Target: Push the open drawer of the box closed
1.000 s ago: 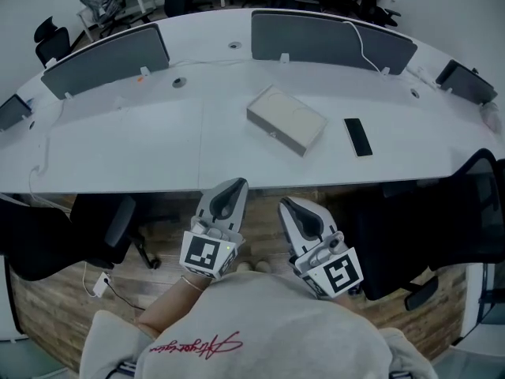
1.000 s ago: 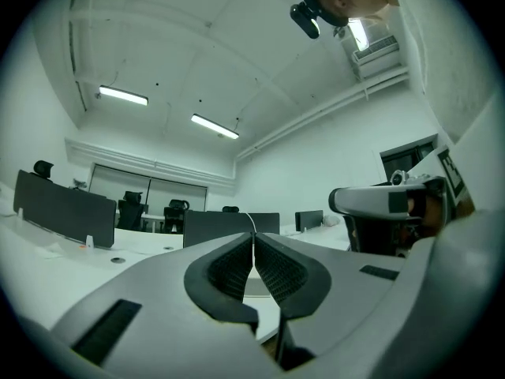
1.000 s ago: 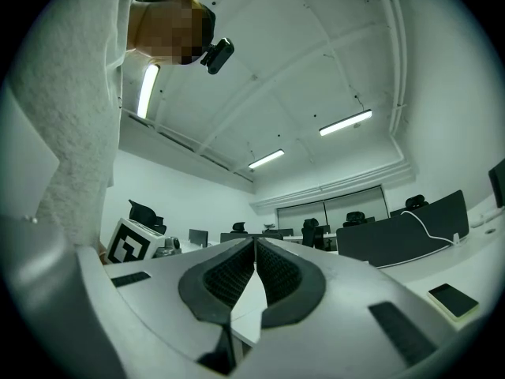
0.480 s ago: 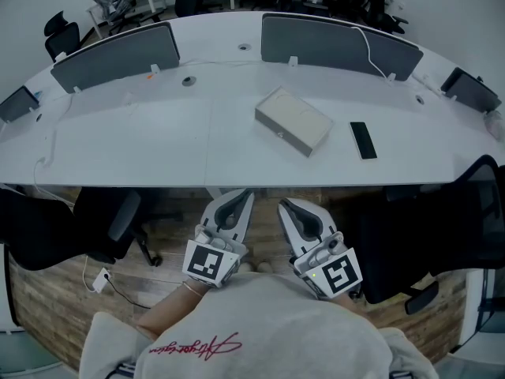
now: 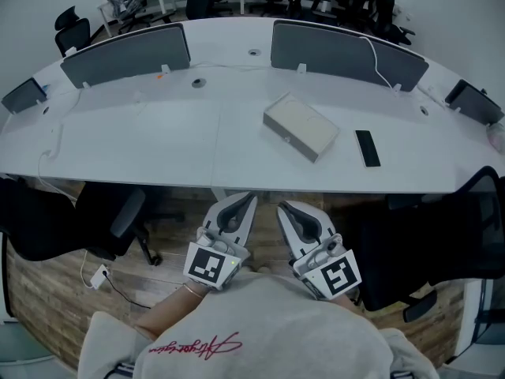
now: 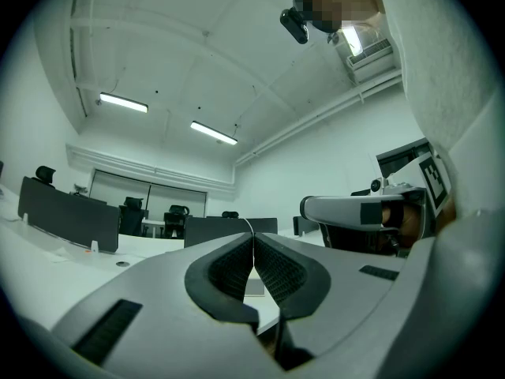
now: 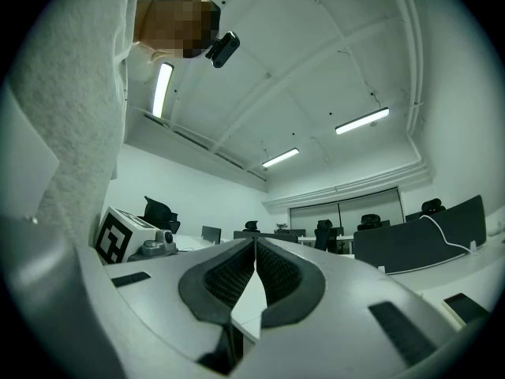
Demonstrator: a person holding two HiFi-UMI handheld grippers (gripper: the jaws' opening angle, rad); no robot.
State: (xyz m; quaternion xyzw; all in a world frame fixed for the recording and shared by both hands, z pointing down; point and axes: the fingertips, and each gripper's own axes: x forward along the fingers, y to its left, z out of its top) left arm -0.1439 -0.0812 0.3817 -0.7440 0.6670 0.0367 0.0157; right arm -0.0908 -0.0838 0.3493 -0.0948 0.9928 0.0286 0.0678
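Observation:
The pale grey box [image 5: 301,125] lies on the curved white desk [image 5: 158,140], right of its middle, turned at an angle, with a small knob on its near long side. Both grippers hang close to my body, below the desk's near edge and well short of the box. My left gripper [image 5: 246,200] points forward with its jaws together and nothing between them. In the left gripper view the box [image 6: 254,286] shows as a sliver behind the left gripper [image 6: 253,247]. My right gripper [image 5: 282,207] [image 7: 255,249] is likewise shut and empty.
A black phone [image 5: 367,148] lies on the desk right of the box. Grey divider panels [image 5: 126,55] stand along the far edge, with a white cable [image 5: 380,63] over the right one. Black office chairs [image 5: 71,219] sit under the desk on either side of me.
The head view has shifted, so the desk and box sit lower and further right in frame. My left gripper has edged forward toward the desk edge. The right gripper has barely moved.

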